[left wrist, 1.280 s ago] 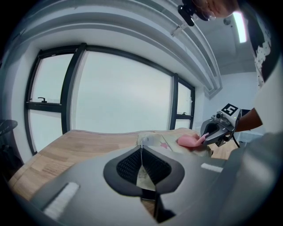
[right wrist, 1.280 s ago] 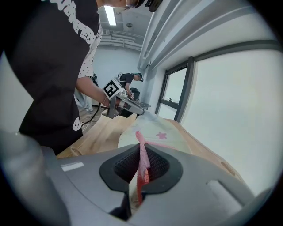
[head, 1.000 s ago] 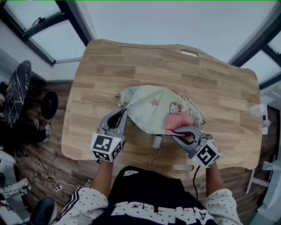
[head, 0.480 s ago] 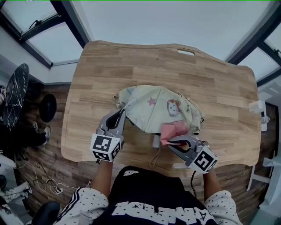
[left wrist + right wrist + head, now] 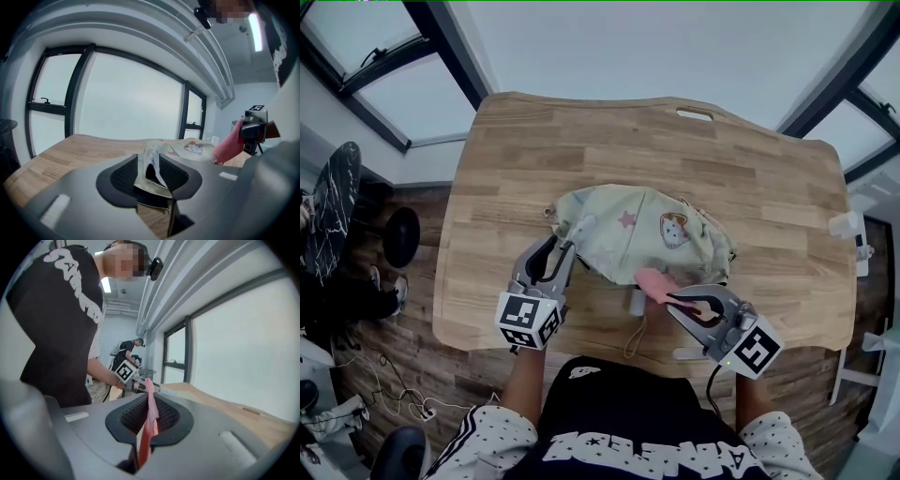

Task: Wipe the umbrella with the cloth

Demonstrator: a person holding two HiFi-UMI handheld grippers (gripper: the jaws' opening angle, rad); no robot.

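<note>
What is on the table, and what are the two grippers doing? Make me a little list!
table: wooden, holds the umbrella
umbrella: collapsed, pale green with a star and a cartoon animal, lying flat
cloth: pink, at the umbrella's near edge
left gripper: jaws have just been opening; a fold of umbrella fabric sits loosely between them
right gripper: shut on the cloth

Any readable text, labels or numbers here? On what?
No legible words.
Shirt: large white lettering, upside down and cut off, unreadable.
Left cube, right cube: square markers only, no text.
Umbrella: star and cartoon print, no words.
</note>
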